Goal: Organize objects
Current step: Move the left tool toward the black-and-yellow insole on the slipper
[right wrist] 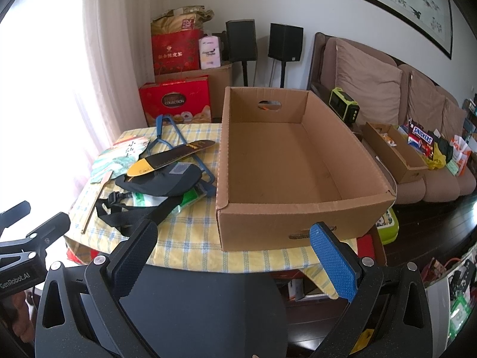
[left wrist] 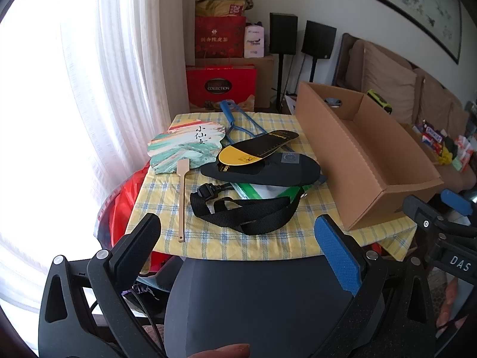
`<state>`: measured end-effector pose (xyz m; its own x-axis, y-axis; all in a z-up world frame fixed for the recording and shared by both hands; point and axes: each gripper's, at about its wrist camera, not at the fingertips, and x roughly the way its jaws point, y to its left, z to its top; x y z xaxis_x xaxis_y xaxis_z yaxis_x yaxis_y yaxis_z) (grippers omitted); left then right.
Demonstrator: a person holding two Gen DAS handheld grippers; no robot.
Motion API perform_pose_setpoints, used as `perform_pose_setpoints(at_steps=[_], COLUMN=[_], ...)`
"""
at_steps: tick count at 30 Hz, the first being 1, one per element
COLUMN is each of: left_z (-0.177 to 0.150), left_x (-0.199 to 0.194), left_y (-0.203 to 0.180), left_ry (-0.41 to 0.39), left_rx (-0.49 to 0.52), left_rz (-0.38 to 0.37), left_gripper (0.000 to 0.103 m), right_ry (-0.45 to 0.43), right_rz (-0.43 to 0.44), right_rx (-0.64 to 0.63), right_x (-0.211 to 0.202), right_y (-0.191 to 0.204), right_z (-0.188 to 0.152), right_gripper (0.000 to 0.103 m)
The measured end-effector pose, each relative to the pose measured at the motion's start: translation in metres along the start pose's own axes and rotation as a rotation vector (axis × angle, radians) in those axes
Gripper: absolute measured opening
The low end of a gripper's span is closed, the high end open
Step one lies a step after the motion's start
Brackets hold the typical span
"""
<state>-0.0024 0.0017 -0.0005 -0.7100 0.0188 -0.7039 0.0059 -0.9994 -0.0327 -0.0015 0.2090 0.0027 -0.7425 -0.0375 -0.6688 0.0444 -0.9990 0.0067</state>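
An empty cardboard box (right wrist: 286,161) stands on the right of a yellow checked table (left wrist: 167,197); it also shows in the left wrist view (left wrist: 366,155). Left of it lie a painted hand fan (left wrist: 184,149), a yellow and black insole (left wrist: 256,149), a black shoe (left wrist: 262,170), a black strap (left wrist: 244,208), a green and white packet (left wrist: 268,191) and a blue hanger (left wrist: 235,122). My left gripper (left wrist: 238,244) is open and empty, short of the table's near edge. My right gripper (right wrist: 235,253) is open and empty before the box.
A dark chair back (left wrist: 262,301) is just below both grippers. Red gift bags (left wrist: 220,86) and speakers (left wrist: 283,32) stand behind the table. A sofa (right wrist: 387,89) with snacks (right wrist: 420,140) and a small box is on the right. White curtains hang at the left.
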Motion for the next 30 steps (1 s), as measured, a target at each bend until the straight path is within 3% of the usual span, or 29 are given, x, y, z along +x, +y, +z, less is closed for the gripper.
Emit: perform_pose_setpoints(at_steps=[11,17,21,30], left_z=[0.012,0.025,0.036,0.053], left_x=[0.014,0.023,0.034,0.073], left_y=[0.007,0.013,0.028,0.061], left_ry=[-0.004,-0.042,-0.047,-0.007], left_rx=[0.001,0.030,-0.013,-0.088], left_rz=[-0.021,-0.064,-0.078,-0.112], left_gripper=[0.103,0.103,0.103,0.100], right_ry=[0.020,0.022,0.057,0.034], right_rz=[0.004,0.068,0.122,0.172], right_rx=[-0.012,-0.028,-0.002,-0.048], right_x=[0.018,0.030,0.042,0.059], right_y=[0.004,0.006,0.007,0.028], right_z=[0.011,0.026,0.043,0.088], right_gripper=[0.103,0.103,0.103,0.102])
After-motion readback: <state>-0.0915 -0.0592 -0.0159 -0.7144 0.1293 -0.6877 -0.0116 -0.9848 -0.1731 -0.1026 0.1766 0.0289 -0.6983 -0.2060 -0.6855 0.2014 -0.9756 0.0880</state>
